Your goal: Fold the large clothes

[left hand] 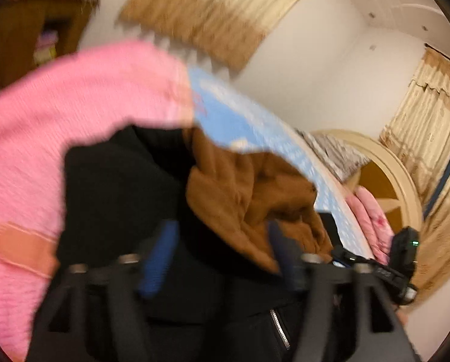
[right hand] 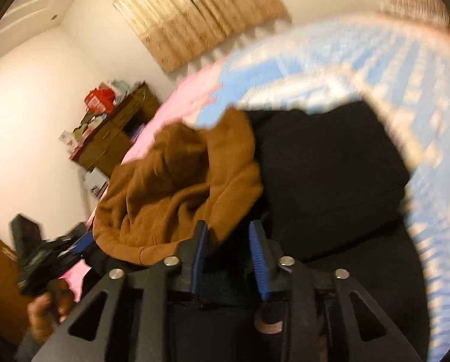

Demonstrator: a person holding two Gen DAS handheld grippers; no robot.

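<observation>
A black jacket [left hand: 119,187] with a brown fleece hood [left hand: 243,193] lies bunched on the floor mat, and its silver zipper [left hand: 277,328] shows near the bottom edge. My left gripper [left hand: 222,241] hovers just above the jacket, open wide, with nothing between its blue pads [left hand: 158,259]. In the right wrist view the jacket [right hand: 330,181] and the brown hood [right hand: 176,187] fill the middle. My right gripper [right hand: 228,241] stands partly open at the hood's edge, and its pads [right hand: 258,256] pinch nothing. Each gripper appears at the edge of the other's view; the picture is blurred.
The jacket rests on a foam mat, pink [left hand: 74,105] on one side and blue-patterned [right hand: 375,69] on the other. A wooden shelf [right hand: 113,138] stands by the wall, curtains [left hand: 213,15] hang behind, and a bed with a pink quilt [left hand: 372,220] is to the right.
</observation>
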